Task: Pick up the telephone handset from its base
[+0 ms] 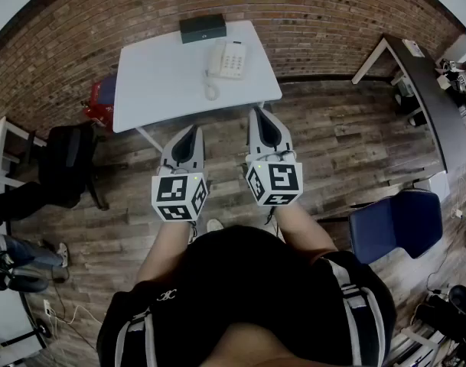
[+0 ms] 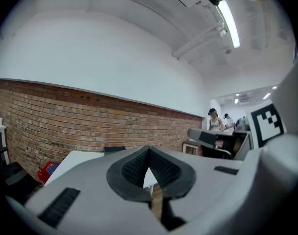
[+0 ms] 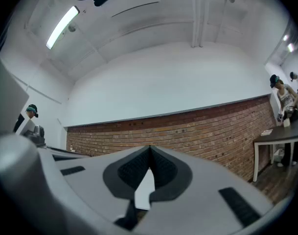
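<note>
Handset (image 1: 215, 60) on base (image 1: 235, 58), table's (image 1: 156, 82) far edge.
Left gripper (image 1: 190, 131) and right gripper (image 1: 263, 114): jaws pressed together, empty, short of table.

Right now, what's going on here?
A person stands facing a white table with a gripper in each hand. The left gripper and the right gripper are both shut and empty, held out over the floor just short of the table's near edge. The telephone sits toward the far side of the table, and its handset is on the base, untouched. A dark box lies behind the telephone, by the brick wall.
</note>
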A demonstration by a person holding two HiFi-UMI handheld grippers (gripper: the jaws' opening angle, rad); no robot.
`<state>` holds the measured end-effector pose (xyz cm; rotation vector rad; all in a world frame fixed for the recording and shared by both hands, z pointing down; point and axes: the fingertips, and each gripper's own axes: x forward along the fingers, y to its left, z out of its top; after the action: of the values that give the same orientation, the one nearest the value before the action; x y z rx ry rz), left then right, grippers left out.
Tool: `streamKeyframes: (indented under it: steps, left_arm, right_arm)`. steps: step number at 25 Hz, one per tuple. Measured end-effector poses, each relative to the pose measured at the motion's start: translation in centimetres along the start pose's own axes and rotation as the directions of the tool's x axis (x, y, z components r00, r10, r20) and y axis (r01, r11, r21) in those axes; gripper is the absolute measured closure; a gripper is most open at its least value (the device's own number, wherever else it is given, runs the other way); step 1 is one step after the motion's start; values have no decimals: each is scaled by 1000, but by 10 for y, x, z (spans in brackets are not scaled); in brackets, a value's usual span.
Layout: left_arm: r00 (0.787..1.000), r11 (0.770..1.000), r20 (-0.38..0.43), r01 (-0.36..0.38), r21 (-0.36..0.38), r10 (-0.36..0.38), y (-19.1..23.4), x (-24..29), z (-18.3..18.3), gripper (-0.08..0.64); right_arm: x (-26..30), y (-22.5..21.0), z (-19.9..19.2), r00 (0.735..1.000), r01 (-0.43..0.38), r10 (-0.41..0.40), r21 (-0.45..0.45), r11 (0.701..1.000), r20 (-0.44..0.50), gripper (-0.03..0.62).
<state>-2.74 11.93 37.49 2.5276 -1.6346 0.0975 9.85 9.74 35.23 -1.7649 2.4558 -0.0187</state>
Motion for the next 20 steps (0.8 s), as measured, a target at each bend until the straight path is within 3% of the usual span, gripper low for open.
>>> streamKeyframes:
  steps: [6,20]
  left_arm:
    - [999,1000,35,-3,-6,3,7,-9,14,562]
    - [999,1000,18,30,-8,-30,44,-5,9,563]
  right_arm:
    - [4,6,-2,1000,-7,7,28,1000,11,595]
    - [30,35,-13,1000,4,-3,56,998,-15,595]
